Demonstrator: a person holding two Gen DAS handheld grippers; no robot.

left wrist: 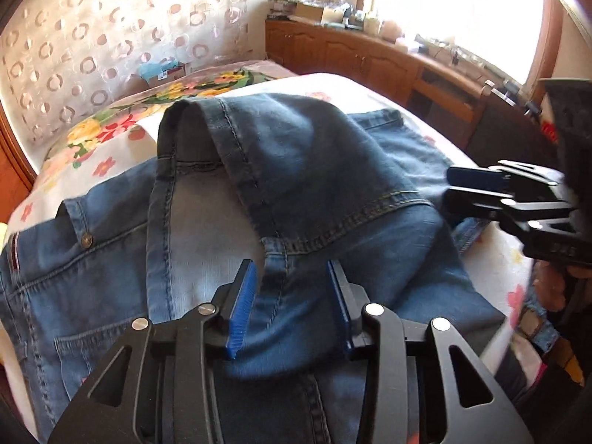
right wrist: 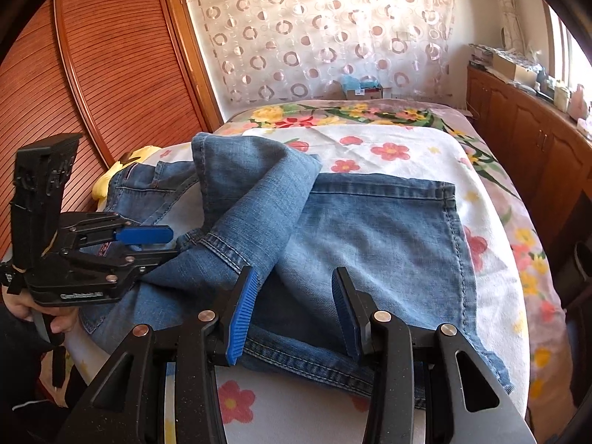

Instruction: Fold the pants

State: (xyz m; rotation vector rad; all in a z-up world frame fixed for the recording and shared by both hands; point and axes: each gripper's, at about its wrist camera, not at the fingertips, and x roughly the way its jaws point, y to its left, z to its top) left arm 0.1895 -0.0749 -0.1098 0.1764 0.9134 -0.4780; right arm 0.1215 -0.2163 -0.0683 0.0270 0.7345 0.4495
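jeans (left wrist: pixel 303 185) cut off below, window (left wrist: pixel 455 11) overexposed

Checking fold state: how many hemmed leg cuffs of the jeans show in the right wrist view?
2. One leg cuff is folded over, at left by the left gripper; the other cuff lies flat at the far right. None looks hidden.

Faded blue denim pants (right wrist: pixel 370 244), matt and coarse-woven; beneath them a floral cotton-like sheet (right wrist: pixel 399 148). Gripper pads (right wrist: pixel 242 310) ribbed blue, probably rubber. Glossy wooden cabinets (left wrist: pixel 370 59) beyond.
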